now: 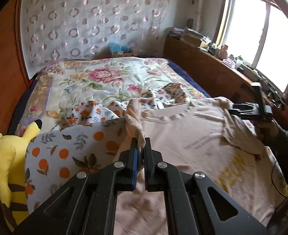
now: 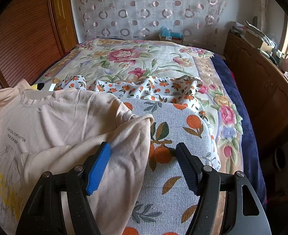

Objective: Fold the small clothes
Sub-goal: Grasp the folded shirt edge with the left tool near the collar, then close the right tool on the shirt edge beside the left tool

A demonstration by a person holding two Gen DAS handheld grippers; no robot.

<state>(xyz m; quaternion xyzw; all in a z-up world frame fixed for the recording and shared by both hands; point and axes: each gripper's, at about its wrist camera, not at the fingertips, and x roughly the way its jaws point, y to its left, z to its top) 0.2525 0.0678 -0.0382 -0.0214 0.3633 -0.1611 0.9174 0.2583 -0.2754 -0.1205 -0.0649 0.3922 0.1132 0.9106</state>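
A pale peach T-shirt with small dark lettering lies face up on an orange-print cloth on the bed. My left gripper is shut on the shirt's left sleeve, which is pulled up in a bunch. In the right wrist view the shirt lies at the left, its right sleeve folded inward over the body. My right gripper is open, its jaws standing either side of that sleeve's edge, just above it. The right gripper also shows in the left wrist view at the shirt's far shoulder.
A yellow plush toy lies at the bed's left edge. The floral blanket covers the bed beyond the orange-print cloth. A wooden cabinet with clutter stands along the right, a wooden wardrobe on the left.
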